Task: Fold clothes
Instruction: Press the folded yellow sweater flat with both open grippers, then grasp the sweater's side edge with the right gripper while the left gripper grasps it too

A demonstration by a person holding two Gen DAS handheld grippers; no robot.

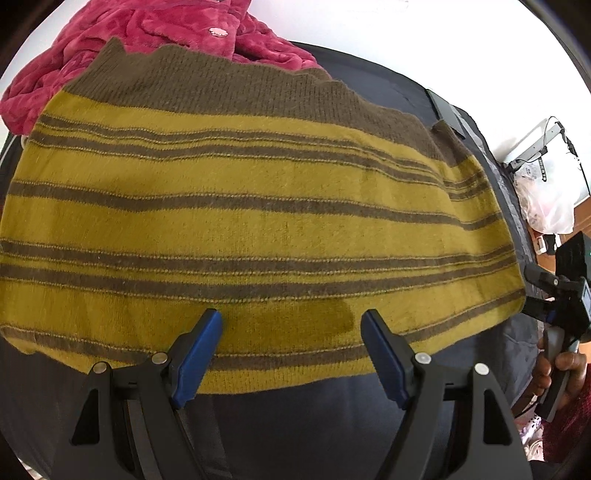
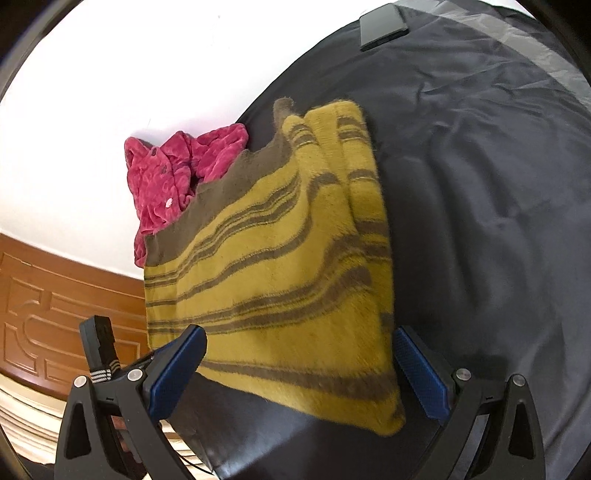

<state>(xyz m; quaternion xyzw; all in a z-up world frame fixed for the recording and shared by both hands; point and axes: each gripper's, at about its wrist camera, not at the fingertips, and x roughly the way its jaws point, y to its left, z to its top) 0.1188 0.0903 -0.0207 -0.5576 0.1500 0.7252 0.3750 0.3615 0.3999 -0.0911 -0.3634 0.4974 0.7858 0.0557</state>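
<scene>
A yellow sweater with brown stripes [image 1: 258,206] lies flat on a dark cloth-covered surface [image 1: 314,413], its brown hem band at the far side. My left gripper [image 1: 291,321] hovers open over the sweater's near edge, with nothing pinched between its blue pads. At the right edge, a hand holds my right gripper [image 1: 543,295] next to the sweater's right corner. In the right wrist view the sweater [image 2: 280,266] runs away from me, one side folded over. My right gripper [image 2: 299,336] stands open astride the near corner, and its pads do not press the cloth.
A crumpled red fleece garment [image 1: 147,40] [image 2: 173,173] lies behind the sweater, touching its hem. A flat black slab [image 2: 384,27] rests at the surface's far edge. A white plastic bag [image 1: 546,206] sits off to the right. Carved wooden panelling [image 2: 55,295] stands on the left.
</scene>
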